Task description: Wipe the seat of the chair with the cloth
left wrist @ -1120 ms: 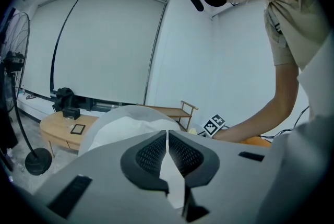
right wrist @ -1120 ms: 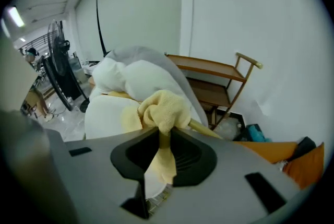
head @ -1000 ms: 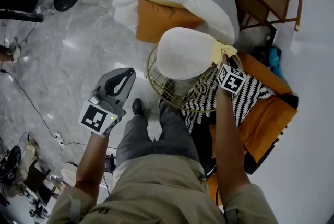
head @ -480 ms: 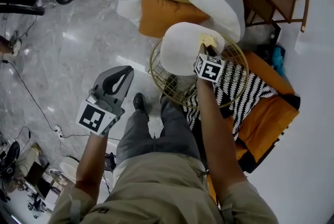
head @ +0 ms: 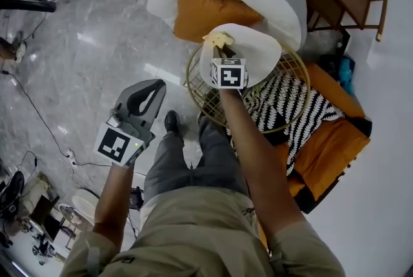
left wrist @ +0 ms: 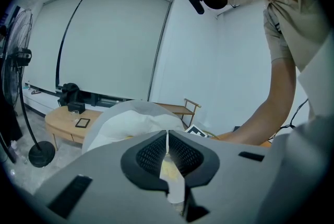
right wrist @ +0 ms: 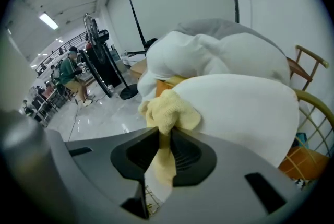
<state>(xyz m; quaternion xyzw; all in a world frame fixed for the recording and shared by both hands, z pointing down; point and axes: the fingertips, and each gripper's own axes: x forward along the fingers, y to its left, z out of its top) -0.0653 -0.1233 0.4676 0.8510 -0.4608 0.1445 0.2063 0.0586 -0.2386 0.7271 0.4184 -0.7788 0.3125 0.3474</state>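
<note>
Left claw (head: 153, 90) hangs above the floor (head: 97, 62), jaws pressed together and empty. Farther out, right claw (head: 221, 55) pinches the yellow cloth (head: 218, 41) at the left edge of the wire chair's (head: 293, 115) white seat (head: 255, 50).

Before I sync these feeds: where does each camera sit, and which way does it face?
Head view: head-mounted, steeply down onto the seat cushion; forearms, legs show.
Left gripper view: on the left gripper, facing the far wall; an arm shows.
Right gripper view: on the right gripper, facing cushion and clamped cloth.
Head and right views share cloth.
</note>
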